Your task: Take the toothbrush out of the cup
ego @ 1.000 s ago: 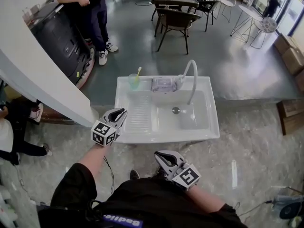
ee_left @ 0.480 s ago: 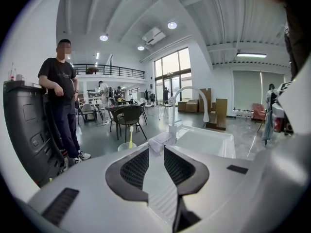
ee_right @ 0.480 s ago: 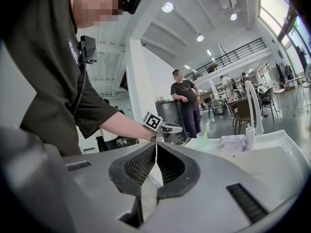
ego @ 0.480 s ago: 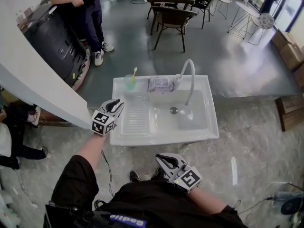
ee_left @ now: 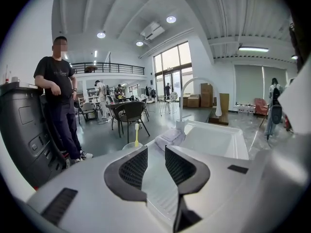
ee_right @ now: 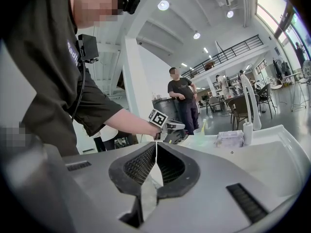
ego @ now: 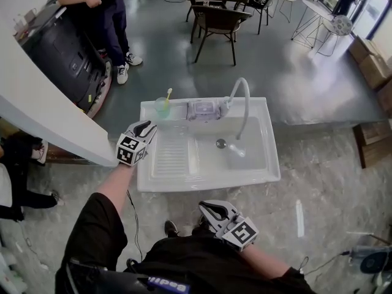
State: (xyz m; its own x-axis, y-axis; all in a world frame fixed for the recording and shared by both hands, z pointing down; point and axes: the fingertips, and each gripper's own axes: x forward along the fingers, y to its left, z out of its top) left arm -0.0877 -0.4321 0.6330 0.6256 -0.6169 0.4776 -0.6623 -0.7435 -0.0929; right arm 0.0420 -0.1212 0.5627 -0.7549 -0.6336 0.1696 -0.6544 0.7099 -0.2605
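Note:
A clear green cup stands on the back left corner of the white sink, with a yellow toothbrush upright in it. My left gripper hovers over the sink's left rim, short of the cup, open and empty. In the left gripper view the toothbrush and cup lie just beyond the left gripper. My right gripper stays low by my body, shut on nothing. The right gripper view also shows the cup.
A curved white faucet and a grey box stand at the sink's back rim. A white wall lies close on the left, with a black machine and a standing person beyond it. Chairs stand farther back.
My left gripper has moved forward along the sink's left rim, closer to the cup. The right gripper has barely moved.

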